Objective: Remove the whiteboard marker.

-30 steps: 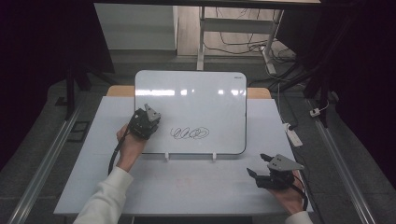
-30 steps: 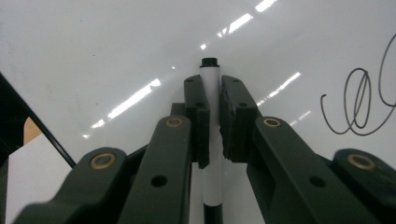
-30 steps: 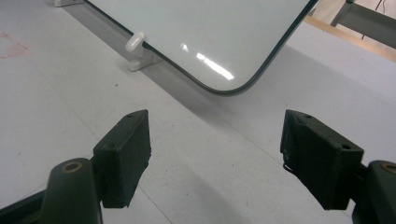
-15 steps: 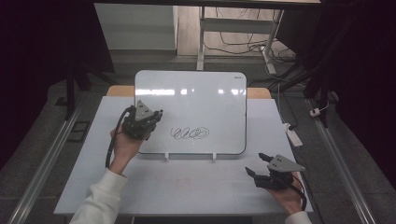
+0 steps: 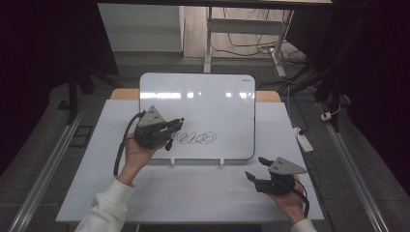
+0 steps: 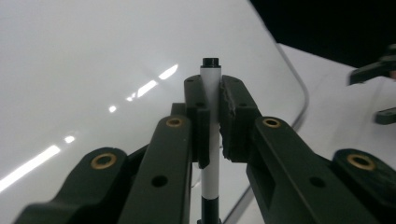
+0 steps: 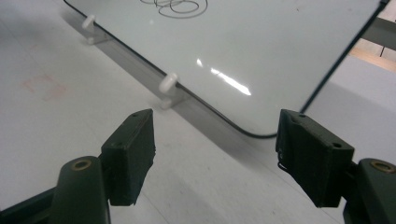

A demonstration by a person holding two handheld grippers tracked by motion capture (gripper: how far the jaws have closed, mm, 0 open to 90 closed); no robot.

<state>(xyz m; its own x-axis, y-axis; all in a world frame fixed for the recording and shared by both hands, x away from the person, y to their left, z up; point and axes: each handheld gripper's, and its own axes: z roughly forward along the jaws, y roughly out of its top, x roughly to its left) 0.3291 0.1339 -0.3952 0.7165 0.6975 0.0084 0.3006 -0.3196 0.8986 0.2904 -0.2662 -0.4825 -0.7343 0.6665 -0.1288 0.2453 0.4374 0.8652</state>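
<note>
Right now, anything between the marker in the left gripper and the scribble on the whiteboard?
Nothing visible. The left gripper is shut on the marker, held just left of the scribble, with bare whiteboard between them. The right gripper is open, down on the table, clear of the board.

The whiteboard [image 5: 212,104] is glossy white with a thin dark edge, bright streaks of reflected light across it, and a black looping scribble [image 5: 196,138] of overlapping ovals near its lower part; its small pegs [image 7: 168,83] are white. The marker [image 6: 211,112] has a white barrel with a black end and a black band lower down. The left gripper [image 5: 175,126] and the right gripper [image 5: 255,169] are matt black with brass-coloured rivets, each topped by a grey three-cornered plate. The table [image 5: 203,193] is pale grey-white with a faint reddish square mark [image 7: 44,87]. The sleeve [image 5: 109,208] is white
</note>
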